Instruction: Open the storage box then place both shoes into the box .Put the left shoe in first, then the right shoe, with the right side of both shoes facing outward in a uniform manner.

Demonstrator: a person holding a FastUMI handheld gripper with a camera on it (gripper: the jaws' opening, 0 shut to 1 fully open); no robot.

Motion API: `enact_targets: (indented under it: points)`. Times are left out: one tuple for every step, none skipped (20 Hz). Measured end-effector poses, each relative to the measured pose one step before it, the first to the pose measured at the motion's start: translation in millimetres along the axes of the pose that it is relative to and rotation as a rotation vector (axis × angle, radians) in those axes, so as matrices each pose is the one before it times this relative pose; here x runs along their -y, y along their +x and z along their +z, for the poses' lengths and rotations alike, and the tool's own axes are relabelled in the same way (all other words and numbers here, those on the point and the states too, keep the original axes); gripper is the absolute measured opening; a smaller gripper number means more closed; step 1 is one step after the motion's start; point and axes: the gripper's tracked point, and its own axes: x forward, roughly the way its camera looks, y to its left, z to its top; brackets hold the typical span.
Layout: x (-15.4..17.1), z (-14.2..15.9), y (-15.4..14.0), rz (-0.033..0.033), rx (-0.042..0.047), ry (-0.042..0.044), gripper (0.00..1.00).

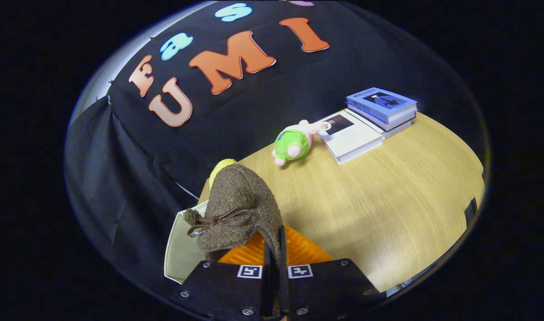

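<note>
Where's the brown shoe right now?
In the gripper view, the brown shoe is held up between the shut fingers, above the wooden table. A pale box lies beside it and a green plush toy lies beyond.

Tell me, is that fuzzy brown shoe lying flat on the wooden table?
No, the claw grips the brown shoe by its edge, holding it above the table.

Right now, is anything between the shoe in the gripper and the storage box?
Nothing visible blocks it. The gripper is shut on the brown fuzzy shoe, held just above the pale storage box, whose rim shows beside and below it. The box's inside is hidden.
</note>
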Motion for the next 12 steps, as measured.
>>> enact_targets:
  points:
    - [-13.39,-1.55,1.14,0.02035,-0.00146,-0.00607,0.07]
    - [-14.08,-2.42,0.46,0.02132,-0.00278,-0.00945,0.07]
    - [-12.85,-2.90,0.80,0.01886,-0.00408,-0.00737,0.07]
    - [-11.96,-4.11,1.90,0.01694,-0.00456,-0.01148,0.07]
    - [-11.95,-3.51,1.33,0.01423,-0.00498,-0.01056,0.07]
    - [-10.72,-1.69,0.78,0.01229,-0.00382,-0.01000,0.07]
    - [-10.41,-1.77,0.20,0.00899,-0.00101,-0.00308,0.07]
    - [-10.08,-0.07,2.15,0.01121,0.00216,-0.00510,0.07]
    - [-9.63,-0.98,2.61,0.01057,0.00182,-0.00190,0.07]
    - [-9.64,-0.30,2.92,0.01043,0.00012,-0.00190,0.07]
    - [-8.34,-1.96,4.01,0.00822,-0.00042,0.00398,0.07]
    - [-6.23,-1.22,4.61,0.00465,-0.00395,-0.00316,0.07]
